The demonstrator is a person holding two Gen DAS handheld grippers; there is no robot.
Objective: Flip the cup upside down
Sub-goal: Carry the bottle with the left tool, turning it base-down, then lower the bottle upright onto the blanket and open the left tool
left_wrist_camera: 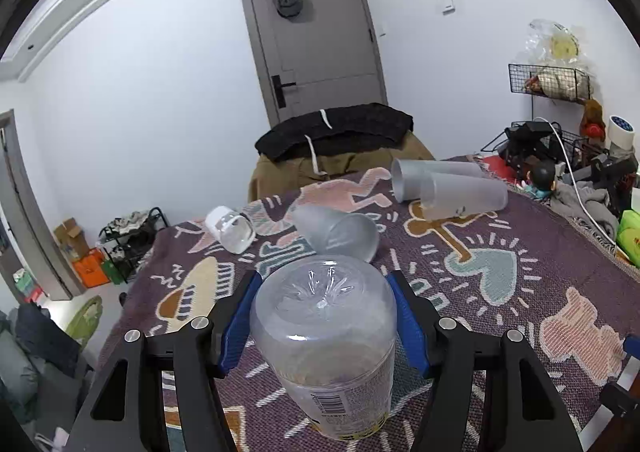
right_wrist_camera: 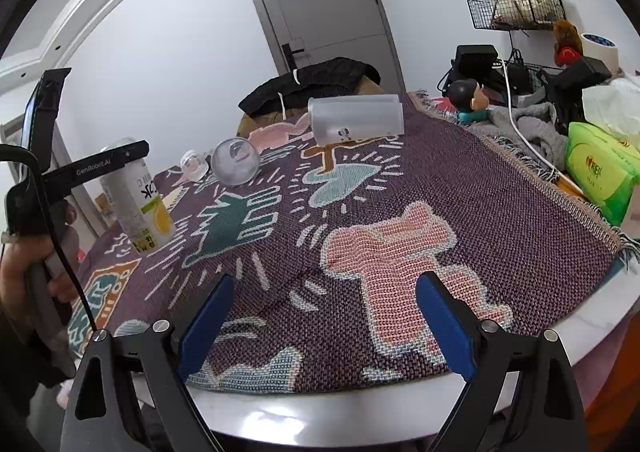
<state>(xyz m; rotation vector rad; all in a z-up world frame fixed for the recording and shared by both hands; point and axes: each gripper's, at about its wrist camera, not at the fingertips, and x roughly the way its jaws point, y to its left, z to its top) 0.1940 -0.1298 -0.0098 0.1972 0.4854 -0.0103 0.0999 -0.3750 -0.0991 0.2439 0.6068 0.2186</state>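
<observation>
My left gripper (left_wrist_camera: 324,316) is shut on a clear plastic bottle-cup (left_wrist_camera: 326,340), which stands base up on the patterned cloth (left_wrist_camera: 500,332); its label end is down. In the right wrist view the same cup (right_wrist_camera: 138,203) stands at the left with the left gripper around it. My right gripper (right_wrist_camera: 324,328) is open and empty above the cloth's near edge. Frosted cups (left_wrist_camera: 464,193) lie on their sides at the far end, another frosted cup (left_wrist_camera: 340,232) lies nearer, and a small clear jar (left_wrist_camera: 232,228) lies at the left.
A chair draped with dark clothes (left_wrist_camera: 336,135) stands beyond the table in front of a grey door (left_wrist_camera: 316,35). Clutter sits at the right: wire baskets (left_wrist_camera: 548,83), a white cable (left_wrist_camera: 576,183), a green tissue pack (right_wrist_camera: 600,175), a doll head (right_wrist_camera: 470,95).
</observation>
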